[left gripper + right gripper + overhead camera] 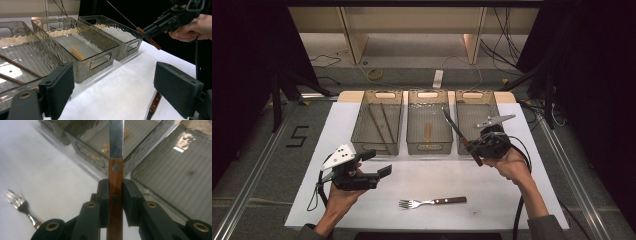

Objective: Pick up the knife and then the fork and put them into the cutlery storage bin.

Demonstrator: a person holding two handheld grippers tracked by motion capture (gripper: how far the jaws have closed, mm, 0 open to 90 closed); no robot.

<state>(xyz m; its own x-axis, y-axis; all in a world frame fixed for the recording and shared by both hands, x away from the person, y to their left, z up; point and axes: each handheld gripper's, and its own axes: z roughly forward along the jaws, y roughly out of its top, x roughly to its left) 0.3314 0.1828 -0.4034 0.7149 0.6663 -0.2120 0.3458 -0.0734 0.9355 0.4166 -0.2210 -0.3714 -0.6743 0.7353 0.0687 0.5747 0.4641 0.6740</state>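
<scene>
- Right tongs (115,195): black pads clamped on the wooden handle of a knife (116,150). Handle is flat, reddish-brown, with two round rivets; blade is narrow, straight, polished steel.
- High view: right tongs (477,147) hold the knife (458,133) above the worktop (522,200), just in front of the bins; blade slants up and away over the gap between middle bin (427,145) and right bin (474,107).
- Left tongs (113,87): wide open, nothing between the flat, matte, rectangular pads. Held over the near left of the worktop, well apart from the knife.
- Fork (432,202): lies flat on the near worktop between the two hands; shiny steel tines, dark wooden handle.
- Three bins: smoky clear plastic, rectangular, rippled walls, ribbed floors, slot handles. Left bin (377,146) holds two thin brown sticks (381,122); the middle one holds a small orange-tan piece (428,131).
- Worktop cover: white, matte, slightly fibrous sheet.
</scene>
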